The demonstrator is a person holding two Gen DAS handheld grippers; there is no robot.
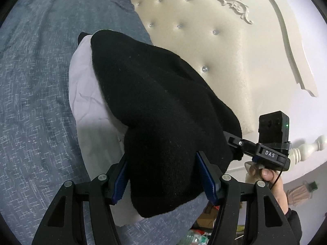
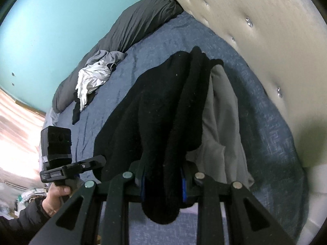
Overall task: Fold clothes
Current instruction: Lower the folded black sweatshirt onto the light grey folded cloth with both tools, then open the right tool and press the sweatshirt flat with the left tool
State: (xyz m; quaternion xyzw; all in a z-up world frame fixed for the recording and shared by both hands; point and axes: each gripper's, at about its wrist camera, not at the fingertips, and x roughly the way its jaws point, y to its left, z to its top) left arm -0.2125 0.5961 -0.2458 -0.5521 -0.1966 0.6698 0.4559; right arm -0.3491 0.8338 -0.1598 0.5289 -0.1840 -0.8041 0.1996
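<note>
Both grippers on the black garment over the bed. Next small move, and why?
Probably lower both together and lay the black garment flat on the blue bedspread. The left gripper and right gripper each clamp an edge of it, and it hangs bunched over a white cloth beside the headboard, so its near edge needs to come down before any fold.

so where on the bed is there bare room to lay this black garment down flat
Bare blue bedspread lies between the black garment and the clothes pile by the grey duvet. It is tight along the headboard, where the white garment lies.
</note>
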